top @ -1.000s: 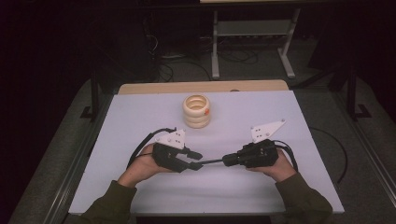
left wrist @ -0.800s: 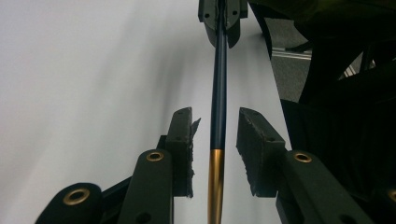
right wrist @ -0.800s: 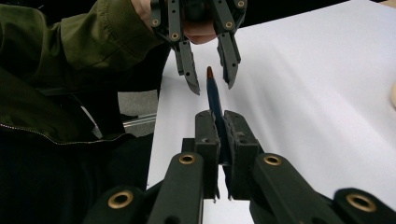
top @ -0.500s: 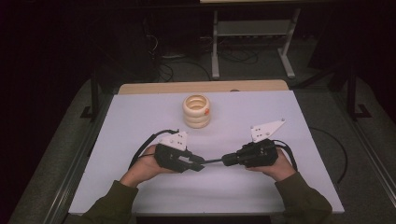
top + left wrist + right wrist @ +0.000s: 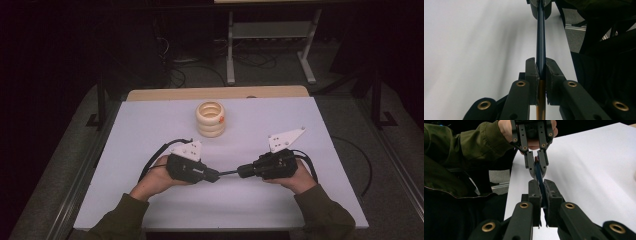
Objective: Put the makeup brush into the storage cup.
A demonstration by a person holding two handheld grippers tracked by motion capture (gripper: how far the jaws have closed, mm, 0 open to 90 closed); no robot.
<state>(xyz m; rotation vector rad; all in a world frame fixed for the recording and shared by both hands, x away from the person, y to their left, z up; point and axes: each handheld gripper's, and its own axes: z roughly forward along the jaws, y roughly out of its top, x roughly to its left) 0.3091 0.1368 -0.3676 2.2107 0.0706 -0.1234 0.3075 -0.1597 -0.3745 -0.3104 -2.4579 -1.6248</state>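
Closing just now, your left gripper [image 5: 216,175] pinches the pen [image 5: 228,173] that the right gripper [image 5: 241,171] clamps; pull straight apart.

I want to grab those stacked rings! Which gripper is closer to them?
The left one. The left gripper sits just in front of the stack of rings, slightly to its left; the right gripper lies farther off to the right. Both grippers clamp a thin dark rod between them.

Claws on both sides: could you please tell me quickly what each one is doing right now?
Left claw: has just closed on the dark pen.
Right claw: shut on the same pen.
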